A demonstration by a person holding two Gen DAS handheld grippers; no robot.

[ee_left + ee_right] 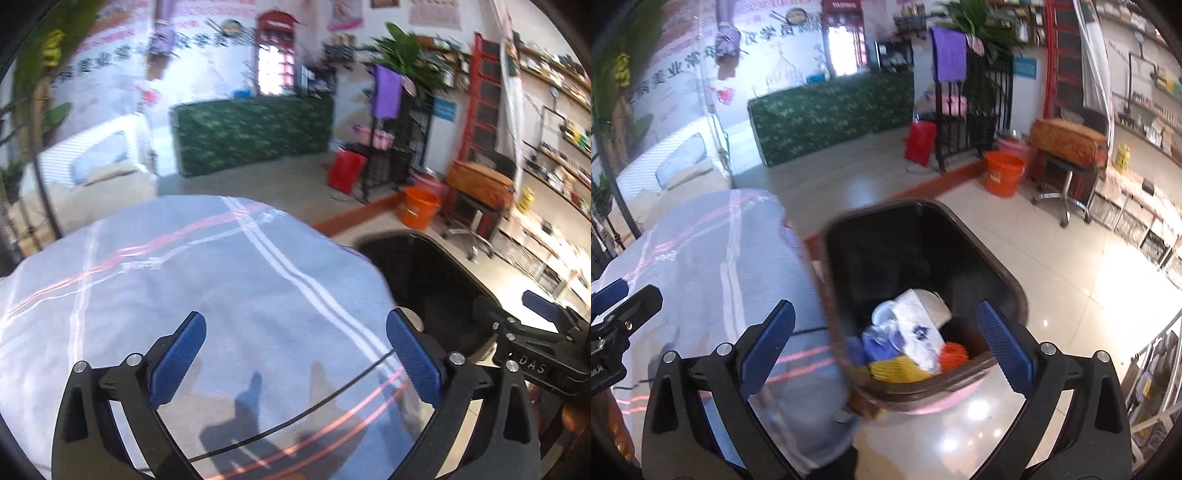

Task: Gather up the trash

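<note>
Left gripper (295, 354): fingers spread wide, nothing between them, positioned over table (221, 288) with blue-grey striped cloth. Right gripper (886, 343): fingers spread wide, nothing held, positioned above dark trash bin (1004, 273). Bin on tiled floor, just beside table edge. Bin contents: white bag (919, 332), yellow item (897, 371), orange item (955, 354), purple item (877, 345). Orange bucket (1003, 173) well apart, behind bin.

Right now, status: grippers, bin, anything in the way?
Left hand-held gripper open over grey striped tablecloth. Right hand-held gripper open above dark plastic trash bin, crumpled trash inside. Nothing blocking.
</note>
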